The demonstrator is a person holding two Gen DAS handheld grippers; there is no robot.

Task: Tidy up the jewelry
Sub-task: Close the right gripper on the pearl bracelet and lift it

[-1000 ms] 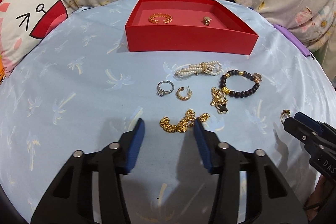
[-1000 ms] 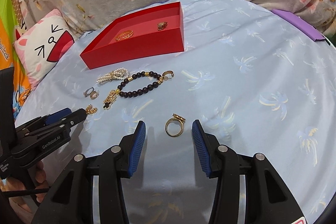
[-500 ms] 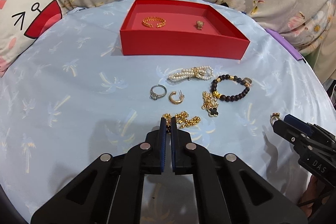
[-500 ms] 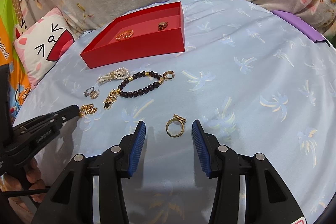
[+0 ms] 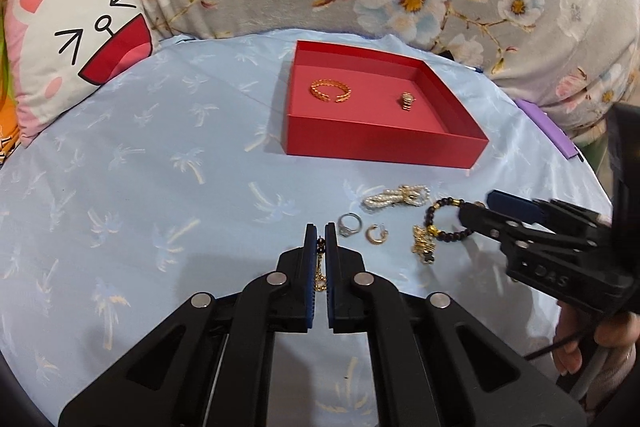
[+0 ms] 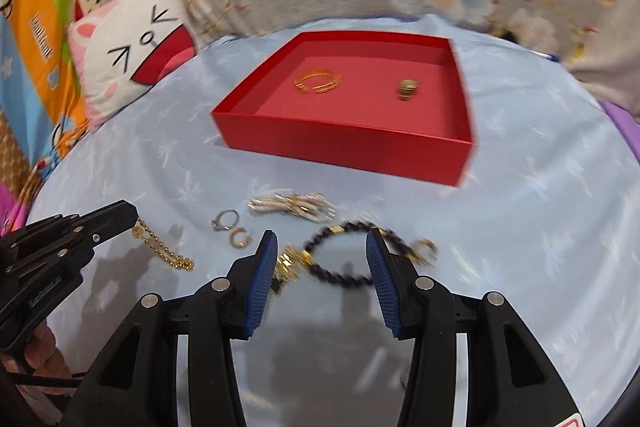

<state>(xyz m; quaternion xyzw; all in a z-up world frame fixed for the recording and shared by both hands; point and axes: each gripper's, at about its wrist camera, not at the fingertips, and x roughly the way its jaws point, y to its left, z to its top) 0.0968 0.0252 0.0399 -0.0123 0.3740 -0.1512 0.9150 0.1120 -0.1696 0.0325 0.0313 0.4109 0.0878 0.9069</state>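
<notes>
Jewelry on blue cloth, red box (image 5: 384,147) behind.
Left gripper (image 5: 320,243): clamped on gold chain (image 6: 168,255). Right gripper (image 6: 322,263): half open, empty, above bead bracelet (image 6: 340,273).

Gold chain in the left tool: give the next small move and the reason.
Probably carry the gold chain up and over to the red box. The left tool is shut on its end, the rest trails on the cloth, and the box already holds two pieces.

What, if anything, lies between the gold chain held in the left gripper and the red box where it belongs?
Nothing visible blocks it. The left gripper is shut on the gold chain, and bare blue cloth lies ahead up to the red box. The silver ring and hoop earring sit off to its right.
</notes>
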